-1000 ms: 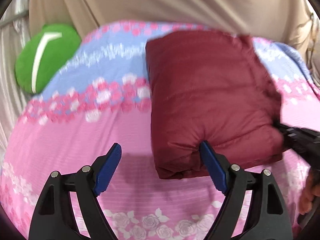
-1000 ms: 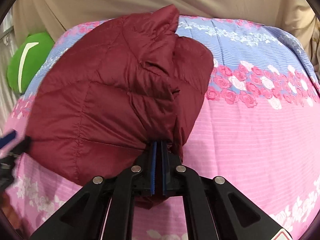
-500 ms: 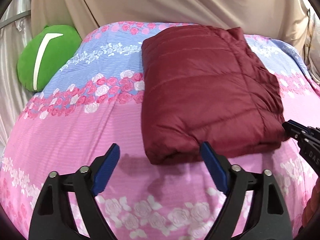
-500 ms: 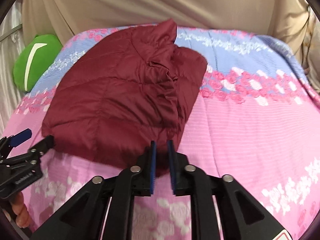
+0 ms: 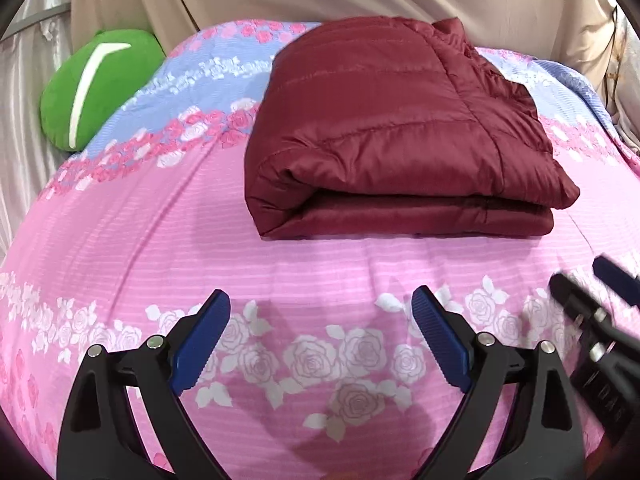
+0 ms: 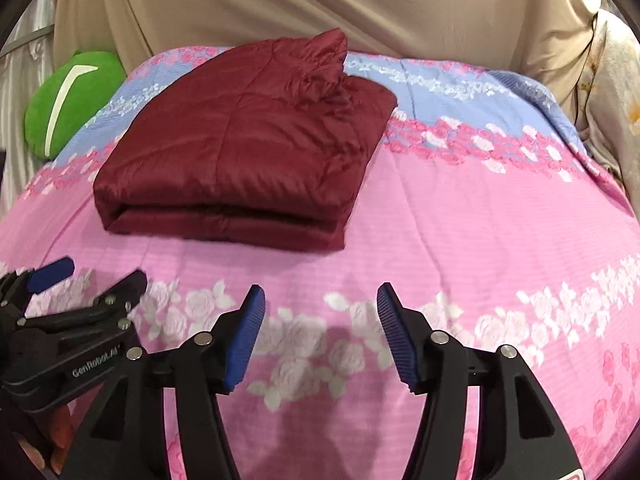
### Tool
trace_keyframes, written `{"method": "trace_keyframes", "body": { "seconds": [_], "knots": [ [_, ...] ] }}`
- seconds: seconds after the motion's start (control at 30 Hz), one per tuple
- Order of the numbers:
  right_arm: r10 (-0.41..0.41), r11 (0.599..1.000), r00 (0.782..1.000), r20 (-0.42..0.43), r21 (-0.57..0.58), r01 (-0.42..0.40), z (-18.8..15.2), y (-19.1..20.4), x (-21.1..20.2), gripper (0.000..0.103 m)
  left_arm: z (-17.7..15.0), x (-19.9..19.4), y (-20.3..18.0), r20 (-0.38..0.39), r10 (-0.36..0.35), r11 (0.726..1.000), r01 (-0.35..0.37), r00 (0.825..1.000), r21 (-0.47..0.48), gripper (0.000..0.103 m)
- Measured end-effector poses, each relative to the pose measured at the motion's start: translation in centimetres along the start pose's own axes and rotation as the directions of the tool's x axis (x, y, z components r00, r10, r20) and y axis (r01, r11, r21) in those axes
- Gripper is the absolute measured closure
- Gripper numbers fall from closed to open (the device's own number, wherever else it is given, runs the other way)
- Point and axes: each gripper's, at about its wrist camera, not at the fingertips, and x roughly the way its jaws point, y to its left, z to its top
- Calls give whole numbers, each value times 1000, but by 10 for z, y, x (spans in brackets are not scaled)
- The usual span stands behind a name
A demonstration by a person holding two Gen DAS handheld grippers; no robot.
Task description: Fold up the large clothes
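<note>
Jacket point(image 5: 384, 136), maroon quilted, lies folded into a thick rectangle on the bed point(image 5: 132, 240), layered fold edge facing the cameras, a rumpled bit of collar or hood sticking up at its far right corner. It sits across the blue and pink bands of the floral bedspread point(image 6: 480, 220), towards the far middle of the bed, nothing touching it.

Left hand-held gripper point(image 5: 320, 336) hangs over the near white-rose strip of the spread, jaws wide and opening a bit more, only bare spread between the blue pads, so released. It is well short of the jacket's near edge.

Right hand-held gripper point(image 6: 320, 328) is also over the rose strip, jaws opening, about half spread, nothing between them; released too. From the left cam it shows blurred at the right edge, from the right cam the left one shows at the left edge w/ fingers point(image 6: 56, 436) of the person's hand under it.

Green round cushion point(image 5: 96, 88) w/ a white stripe sits at the far left, off the bed's corner. Beige cloth point(image 6: 280, 4) hangs behind the bed
</note>
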Motion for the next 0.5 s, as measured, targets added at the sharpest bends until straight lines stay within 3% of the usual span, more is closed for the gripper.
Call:
{"method": "trace_keyframes", "body": {
  "seconds": [0.5],
  "knots": [
    [-16, 1000, 1000, -4, -20, 16, -12, 14, 2, 39, -8, -8, -5, 37, 82, 997, -82, 996, 1, 13]
  ]
}}
